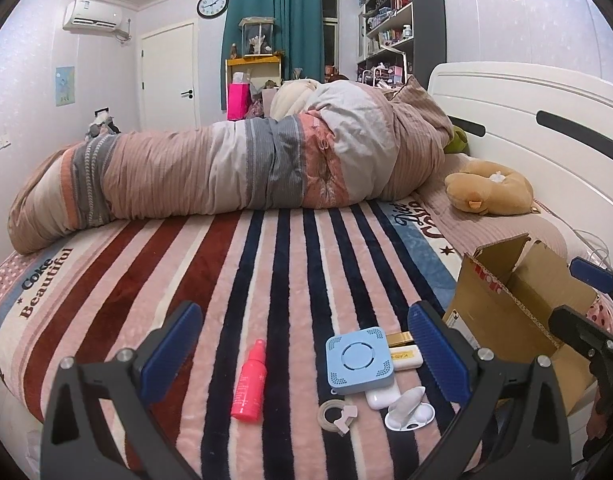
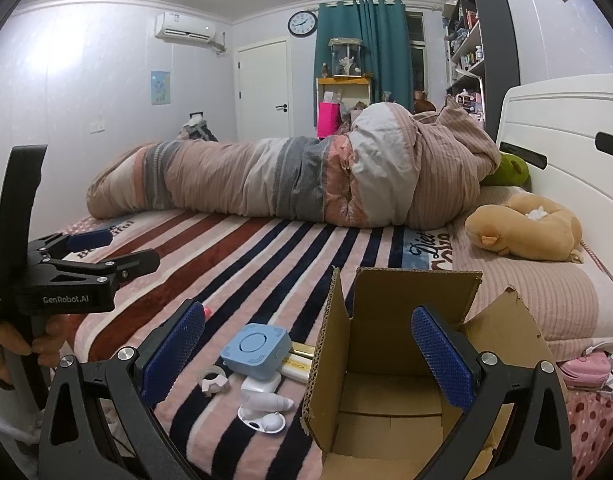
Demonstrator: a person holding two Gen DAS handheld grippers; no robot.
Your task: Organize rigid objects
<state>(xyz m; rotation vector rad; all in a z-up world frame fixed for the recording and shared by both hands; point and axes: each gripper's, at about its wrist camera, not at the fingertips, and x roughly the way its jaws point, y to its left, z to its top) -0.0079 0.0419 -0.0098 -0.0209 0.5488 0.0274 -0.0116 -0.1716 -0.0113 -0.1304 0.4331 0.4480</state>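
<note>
Small rigid objects lie on the striped blanket: a pink spray bottle, a light blue square device, a gold and white flat box, a white case, a white gadget on a dish and a tape roll. An open empty cardboard box stands to their right. My left gripper is open above the objects, holding nothing. My right gripper is open over the box's left wall, empty. The blue device also shows in the right wrist view.
A rolled duvet lies across the far side of the bed. A tan plush toy sits by the white headboard. A pink item and cables lie right of the box. The bed's near edge is just below the objects.
</note>
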